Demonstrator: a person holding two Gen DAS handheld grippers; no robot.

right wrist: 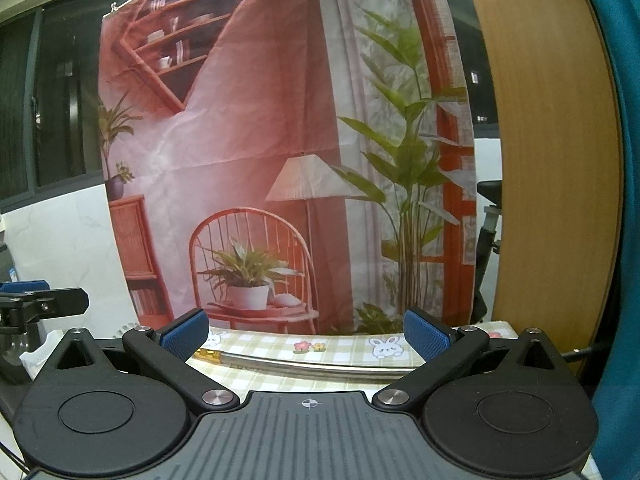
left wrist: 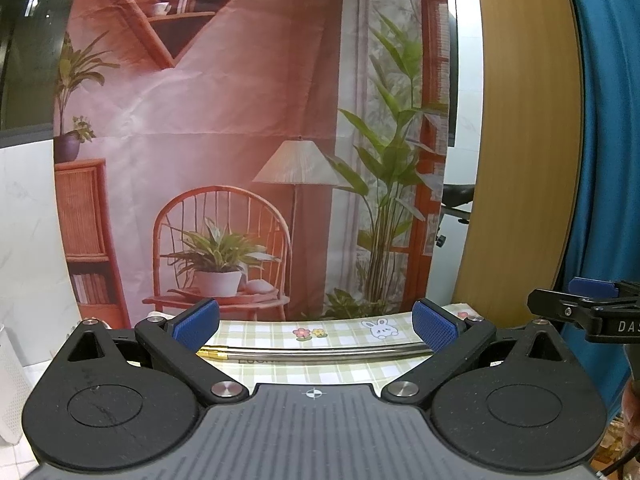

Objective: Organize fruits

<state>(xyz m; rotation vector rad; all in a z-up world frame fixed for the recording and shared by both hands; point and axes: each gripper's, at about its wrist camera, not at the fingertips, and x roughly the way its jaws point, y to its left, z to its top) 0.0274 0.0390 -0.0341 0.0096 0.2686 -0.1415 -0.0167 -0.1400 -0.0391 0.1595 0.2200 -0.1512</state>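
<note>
No fruit shows in either view. My left gripper (left wrist: 315,326) is open and empty, its blue pads wide apart, held level above the far part of a table with a green checked cloth (left wrist: 344,330). My right gripper (right wrist: 306,334) is also open and empty above the same cloth (right wrist: 344,346). The right gripper's tip shows at the right edge of the left wrist view (left wrist: 580,308). The left gripper's tip shows at the left edge of the right wrist view (right wrist: 40,300).
A metal rod with a brass end (left wrist: 320,352) lies across the cloth near its far edge, also seen in the right wrist view (right wrist: 304,364). A printed backdrop of a room (left wrist: 248,140) hangs behind the table. A wooden panel (left wrist: 520,140) stands at the right.
</note>
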